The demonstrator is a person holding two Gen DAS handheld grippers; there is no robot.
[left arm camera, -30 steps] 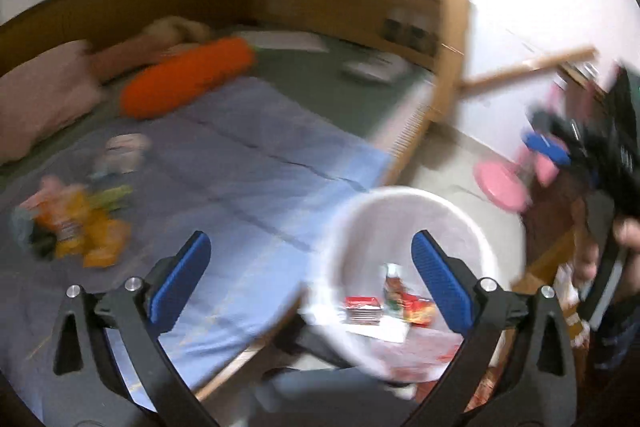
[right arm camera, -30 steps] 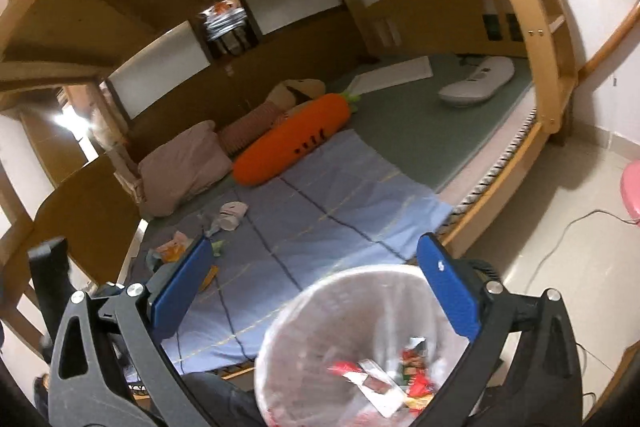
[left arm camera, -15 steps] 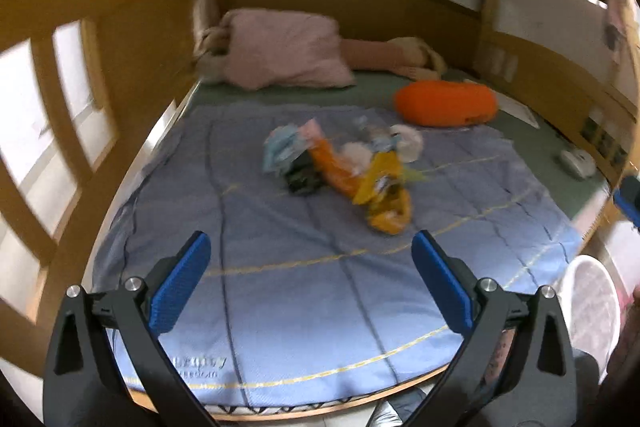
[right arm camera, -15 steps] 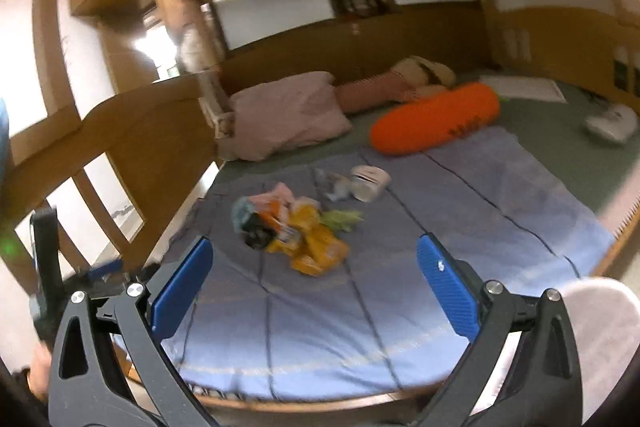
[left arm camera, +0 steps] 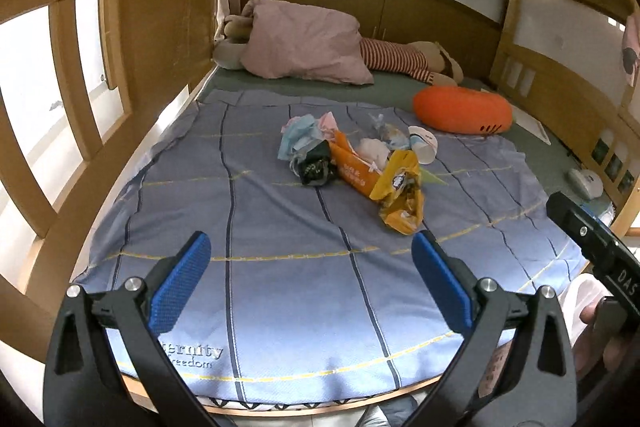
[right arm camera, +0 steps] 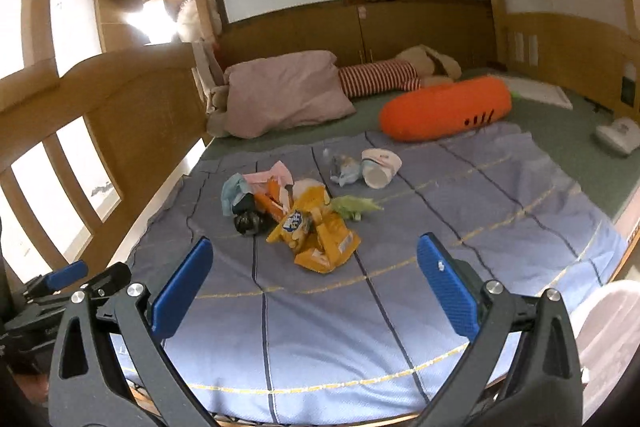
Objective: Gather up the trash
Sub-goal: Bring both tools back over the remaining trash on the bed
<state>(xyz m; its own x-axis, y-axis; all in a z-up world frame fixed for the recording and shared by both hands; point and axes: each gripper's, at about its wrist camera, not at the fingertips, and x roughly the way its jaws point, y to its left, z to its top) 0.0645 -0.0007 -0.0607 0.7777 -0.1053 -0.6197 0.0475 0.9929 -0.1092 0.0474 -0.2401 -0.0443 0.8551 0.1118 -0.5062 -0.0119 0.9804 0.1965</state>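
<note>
Both grippers hang over the near edge of the bed, and I have the left gripper (left arm camera: 306, 283) and the right gripper (right arm camera: 314, 283) with jaws spread wide and nothing between them. My target is the trash pile (left arm camera: 352, 163) in the middle of the blue mat (left arm camera: 280, 287), well ahead of both tools. Nearest me lies the yellow snack bag (right arm camera: 316, 231), touching an orange wrapper (left arm camera: 352, 171) and a dark crumpled bag (left arm camera: 316, 167); a paper cup (right arm camera: 380, 167) sits just behind, apart from the heap.

I judge all of it light, thin and crinkly, likely slippery on the film faces. I would pinch the yellow bag at a crumpled fold, not across a flat panel, and take the cup across its rim gently, since it should crush easily.

Open mat surrounds the pile on every side. A wooden rail (left arm camera: 80, 99) closes the left, the orange carrot cushion (right arm camera: 444, 111) and pink pillow (right arm camera: 284, 95) lie beyond, and something white, probably the bin (right arm camera: 612, 307), waits at my right.
</note>
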